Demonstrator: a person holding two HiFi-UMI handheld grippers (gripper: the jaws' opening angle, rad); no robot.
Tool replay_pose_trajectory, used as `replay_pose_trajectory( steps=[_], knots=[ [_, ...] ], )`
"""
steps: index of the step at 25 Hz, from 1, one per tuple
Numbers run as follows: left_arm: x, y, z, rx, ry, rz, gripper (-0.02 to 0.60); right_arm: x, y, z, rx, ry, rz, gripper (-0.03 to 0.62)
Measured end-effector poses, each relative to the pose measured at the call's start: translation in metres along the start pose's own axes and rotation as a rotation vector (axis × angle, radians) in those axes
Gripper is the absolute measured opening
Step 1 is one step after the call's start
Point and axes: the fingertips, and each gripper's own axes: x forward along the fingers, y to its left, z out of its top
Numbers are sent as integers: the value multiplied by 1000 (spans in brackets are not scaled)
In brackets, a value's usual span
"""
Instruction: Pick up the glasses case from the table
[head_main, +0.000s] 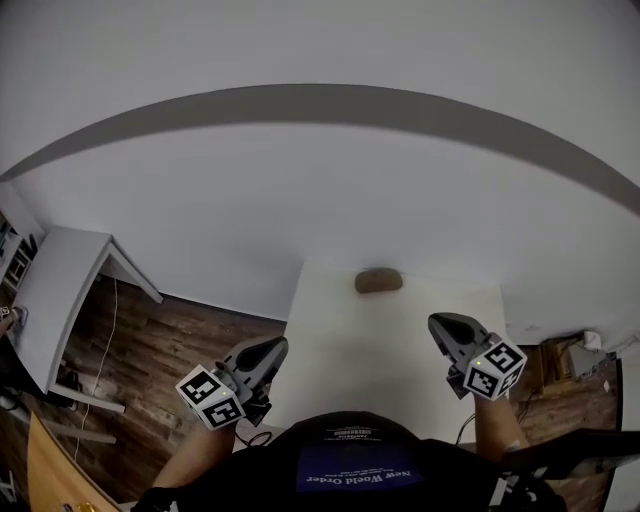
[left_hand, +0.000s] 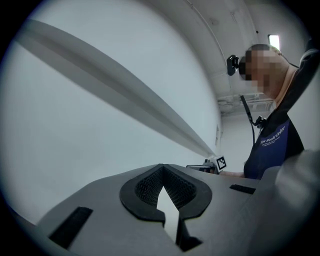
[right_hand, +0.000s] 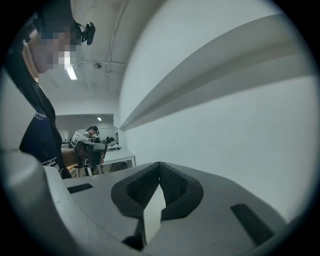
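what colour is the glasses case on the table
Plain brown. The glasses case shows best in the head view, the only view that catches it.

"New World Order" in white on the person's blue apron (head_main: 356, 470), upside down in the head view, partly legible in the left gripper view, smaller line beside it unreadable, letterless square markers on left cube (head_main: 210, 397) and right cube (head_main: 495, 368)

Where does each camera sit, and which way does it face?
Head view: on the person's head, looking down at the table and glasses case; left claw, right claw and torso show.
Left gripper view: on the left claw, facing the wall; shut jaws, torso show.
Right gripper view: on the right claw, likewise.
Shared: wall, torso.
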Motion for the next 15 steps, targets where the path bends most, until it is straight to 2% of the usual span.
replay_pose_trajectory(
  steps=[3, 5, 10, 15],
  knots=[
    [7, 43, 2, -18, 16, -41, -3, 24, -1, 8, 37, 1, -52, 2],
    [17, 58, 0, -29, 22, -62, -3, 32, -2, 7, 30, 18, -62, 2],
    [57, 65, -14, -30, 45, -56, -3, 28, -38, -16, 46, 47, -65, 2],
    [123, 61, -41, -21, 100, -31, -3, 29, -97, -32, 45, 55, -10, 2]
  ],
)
